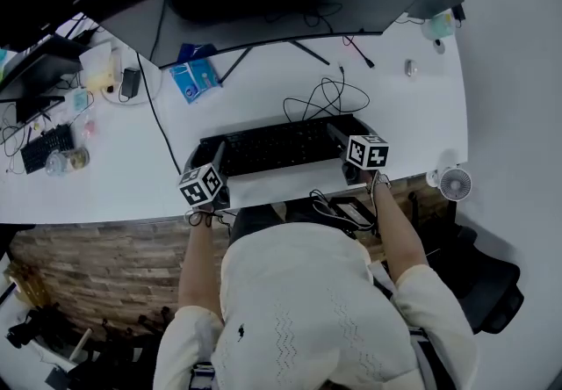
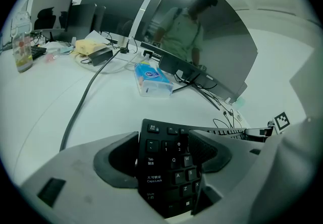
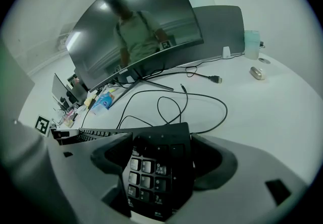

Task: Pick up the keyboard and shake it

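As the keyboard [image 1: 277, 147] is clamped at its ends by the left tongs [image 2: 164, 155] and right tongs [image 3: 161, 162], both should be lifted evenly off the counter [image 1: 399, 120] before shaking

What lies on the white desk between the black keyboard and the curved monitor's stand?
Loops of thin black cable lie there on the white desk; the head view and right gripper view show them.

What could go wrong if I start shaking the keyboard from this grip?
1. The left gripper and right gripper each clamp only one end of the keyboard; hard shaking might twist it loose.
2. The looped cable lies behind it. If it is the keyboard's, it could whip about or snag the monitor stand.
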The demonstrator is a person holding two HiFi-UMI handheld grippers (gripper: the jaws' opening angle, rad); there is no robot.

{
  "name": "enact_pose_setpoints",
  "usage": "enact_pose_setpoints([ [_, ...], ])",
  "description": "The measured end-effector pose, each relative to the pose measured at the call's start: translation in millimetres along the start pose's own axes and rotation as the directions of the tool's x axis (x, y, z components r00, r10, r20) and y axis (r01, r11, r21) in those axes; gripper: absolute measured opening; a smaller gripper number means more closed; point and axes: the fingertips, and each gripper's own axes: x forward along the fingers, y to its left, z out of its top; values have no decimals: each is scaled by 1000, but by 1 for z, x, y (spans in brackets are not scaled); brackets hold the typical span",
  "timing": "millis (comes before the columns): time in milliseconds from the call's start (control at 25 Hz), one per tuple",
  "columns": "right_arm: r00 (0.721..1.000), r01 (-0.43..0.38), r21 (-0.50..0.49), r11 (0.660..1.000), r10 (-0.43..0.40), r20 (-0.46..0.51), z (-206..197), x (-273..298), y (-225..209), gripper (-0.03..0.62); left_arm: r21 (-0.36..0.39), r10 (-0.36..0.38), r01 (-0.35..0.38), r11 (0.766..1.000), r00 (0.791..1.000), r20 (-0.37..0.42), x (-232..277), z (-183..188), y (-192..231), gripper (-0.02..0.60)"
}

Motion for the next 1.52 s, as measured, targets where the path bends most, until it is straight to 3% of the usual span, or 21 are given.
enact_pose_setpoints([
  [1400, 997, 29, 3, 1000, -28, -76, -16, 11, -10, 370, -9, 54, -55, 998, 998, -34, 7, -12, 7, 301],
  [1520, 998, 44, 13, 999, -44, -43, -13, 6, -14, 363, 5, 75, -75, 997, 997, -15, 2, -4, 11, 301],
])
